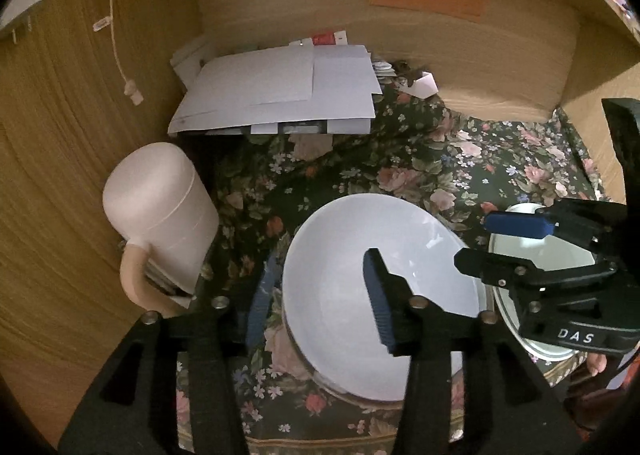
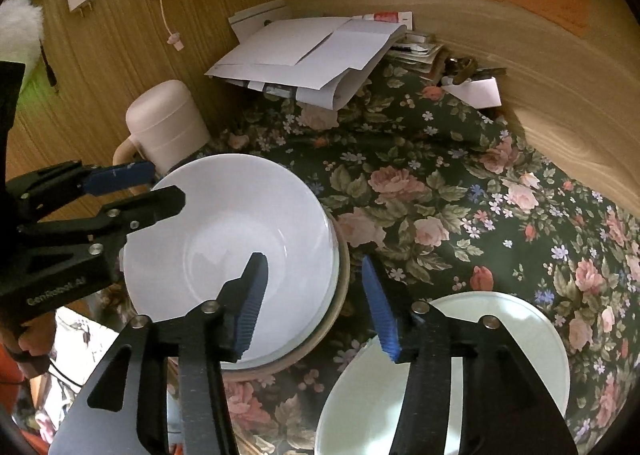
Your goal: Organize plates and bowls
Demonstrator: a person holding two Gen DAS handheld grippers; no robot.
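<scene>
Left hand-held gripper (image 1: 320,295) open | straddles bowl (image 1: 352,255) rim

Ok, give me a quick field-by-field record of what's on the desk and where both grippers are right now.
surface: floral cloth over a wooden desk nook
white bowl: upright, sitting in a tan-rimmed dish
glass plate: flat on the cloth, to the bowl's right, apart from it
mug: pink, lidded, behind the bowl at left
papers: stacked at the back
left gripper: open, straddling the bowl's left rim
right gripper: open, between bowl and plate, holding nothing
</scene>
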